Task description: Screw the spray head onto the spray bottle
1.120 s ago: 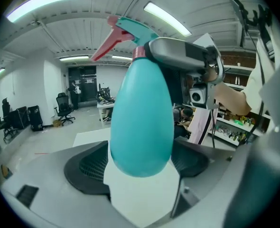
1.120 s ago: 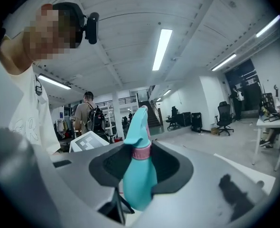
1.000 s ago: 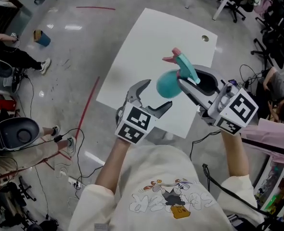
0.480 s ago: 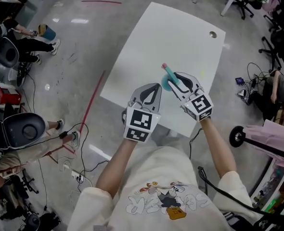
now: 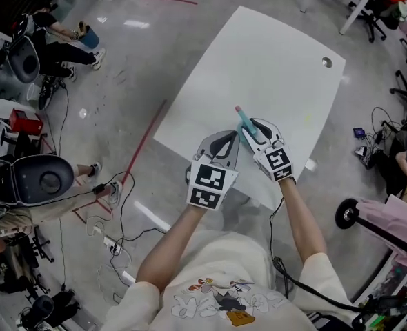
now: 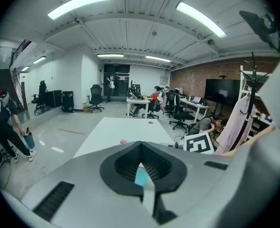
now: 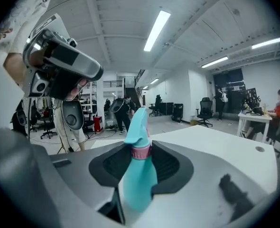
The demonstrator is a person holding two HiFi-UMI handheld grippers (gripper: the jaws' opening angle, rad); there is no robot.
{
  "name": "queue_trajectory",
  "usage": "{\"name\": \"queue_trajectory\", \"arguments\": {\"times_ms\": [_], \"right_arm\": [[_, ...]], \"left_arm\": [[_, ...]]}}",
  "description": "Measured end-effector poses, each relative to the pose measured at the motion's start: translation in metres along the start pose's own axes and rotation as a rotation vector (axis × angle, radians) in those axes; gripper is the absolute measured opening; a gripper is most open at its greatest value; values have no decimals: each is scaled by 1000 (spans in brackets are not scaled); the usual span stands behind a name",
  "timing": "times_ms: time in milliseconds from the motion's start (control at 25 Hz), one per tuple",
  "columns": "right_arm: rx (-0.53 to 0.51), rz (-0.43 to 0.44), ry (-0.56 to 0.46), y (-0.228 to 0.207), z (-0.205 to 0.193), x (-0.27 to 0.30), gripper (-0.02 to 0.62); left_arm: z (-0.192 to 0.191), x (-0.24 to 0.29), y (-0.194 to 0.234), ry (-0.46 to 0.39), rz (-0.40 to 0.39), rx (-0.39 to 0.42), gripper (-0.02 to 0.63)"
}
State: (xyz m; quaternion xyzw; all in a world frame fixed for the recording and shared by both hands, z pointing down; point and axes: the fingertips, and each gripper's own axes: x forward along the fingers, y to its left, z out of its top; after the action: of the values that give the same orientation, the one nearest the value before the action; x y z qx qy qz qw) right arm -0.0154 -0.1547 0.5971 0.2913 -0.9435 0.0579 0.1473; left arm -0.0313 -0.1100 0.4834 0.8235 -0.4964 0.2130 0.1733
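Observation:
A teal spray bottle (image 5: 245,121) with its teal spray head (image 7: 137,125) and pink collar (image 7: 141,152) is clamped in my right gripper (image 5: 255,131), over the near edge of the white table (image 5: 272,67). The right gripper view has the bottle (image 7: 139,179) standing upright between the right gripper's (image 7: 140,170) dark pads, nozzle pointing away. Just to its left, my left gripper (image 5: 224,142) is shut with nothing held. In the left gripper view, the left gripper's (image 6: 141,148) jaws meet, and a sliver of teal shows behind them.
The table has a round cable hole (image 5: 326,62) at its far right. Seated people and a black helmet-like shell (image 5: 41,179) are on the floor at left, with cables (image 5: 117,205) and a red tape line (image 5: 145,140). Office chairs stand at the right.
My left gripper's jaws went from open to shut. Both grippers dropped away from the head camera toward the table's near edge, the bottle going with the right one.

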Motion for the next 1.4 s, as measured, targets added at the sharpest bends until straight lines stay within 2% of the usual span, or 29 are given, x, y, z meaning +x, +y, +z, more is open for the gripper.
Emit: {"name": "queue_trajectory", "arguments": {"times_ms": [160,280,320,360,480,640,800,840,880,960,1000,1160,1400], "right_arm": [[30,-12,-13,-2,-10,-4,135],[46,13,4,5,-17,-6,138],[51,22,18,7,-20,-5,157],[54,27,31,9,-23,-5,211],[63,22,48,9,-24,-11,233],[65,21,76,10,-14,-37,233],[35,-23,69,7,25,-75,232],[18,-58,54,5,38,-86,217],[1,-101,35,2,51,-97,143],[2,-180,-9,-6,73,-116,33],[11,-205,-27,-11,81,-123,11],[16,-217,-62,-19,103,-132,6],[42,-204,-93,-6,123,-125,6]], "left_arm": [[-4,5,-5,-1,-26,-21,6],[-5,7,-6,-5,-27,-26,6],[-5,8,-6,-4,-24,-25,6],[-5,8,-6,-4,-21,-24,6],[-5,8,-6,-7,-23,-37,6],[0,7,-11,-24,-30,-53,6],[6,3,-11,-52,-29,-61,6],[7,1,-11,-60,-25,-66,6],[9,-2,-12,-68,-21,-71,6],[16,-6,-14,-85,-14,-80,6],[21,-7,-15,-94,-11,-84,6],[38,-3,-22,-110,-10,-68,6],[50,-5,-20,-112,1,-48,6]]}}
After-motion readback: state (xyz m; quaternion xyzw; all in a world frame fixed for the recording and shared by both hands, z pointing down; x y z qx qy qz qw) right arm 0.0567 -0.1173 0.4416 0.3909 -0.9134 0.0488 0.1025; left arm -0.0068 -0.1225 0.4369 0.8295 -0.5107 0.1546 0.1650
